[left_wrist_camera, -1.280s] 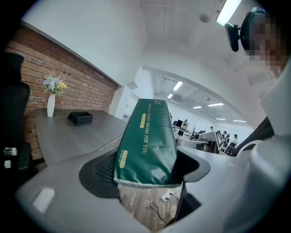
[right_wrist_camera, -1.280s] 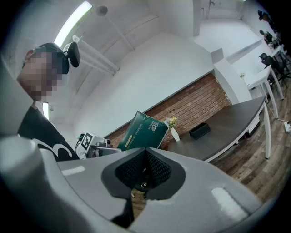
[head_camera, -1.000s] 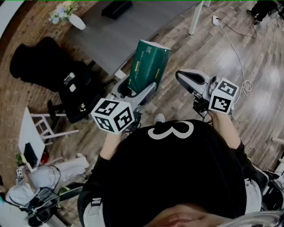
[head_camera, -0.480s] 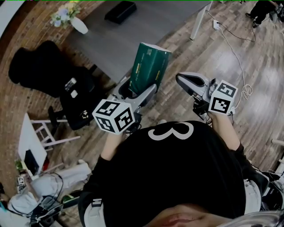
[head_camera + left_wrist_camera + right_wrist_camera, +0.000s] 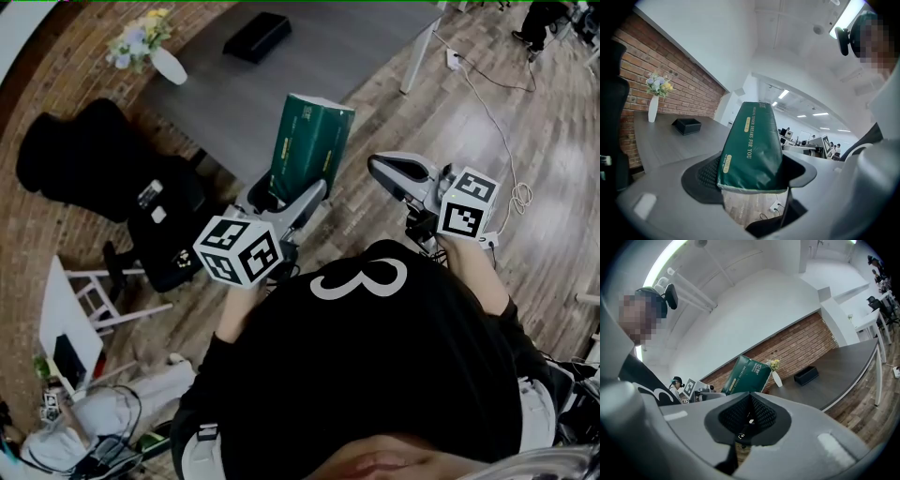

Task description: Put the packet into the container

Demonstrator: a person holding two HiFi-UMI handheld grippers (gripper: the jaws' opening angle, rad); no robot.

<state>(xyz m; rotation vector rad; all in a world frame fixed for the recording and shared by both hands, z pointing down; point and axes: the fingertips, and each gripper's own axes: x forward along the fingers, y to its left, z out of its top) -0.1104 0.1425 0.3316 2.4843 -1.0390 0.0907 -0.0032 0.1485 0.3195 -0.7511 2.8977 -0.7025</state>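
Observation:
A dark green packet (image 5: 310, 142) with gold print stands upright in my left gripper (image 5: 287, 193), which is shut on its lower end and held in the air. In the left gripper view the packet (image 5: 752, 147) fills the space between the ribbed pads (image 5: 704, 172). The black container (image 5: 258, 35) sits far off on the grey table (image 5: 281, 84), and it shows small in the left gripper view as an open box (image 5: 687, 125). My right gripper (image 5: 396, 172) hovers to the right of the packet, shut, with nothing in it (image 5: 749, 417).
A white vase with flowers (image 5: 148, 47) stands at the table's left end by the brick wall. Black office chairs (image 5: 112, 150) are at the left, a white table leg (image 5: 419, 42) and floor cables (image 5: 502, 122) at the right. A white stool and bags lie at the lower left.
Both grippers and the packet keep their pose. The table and container have slid slightly lower in the head view, so the view has crept toward the table.

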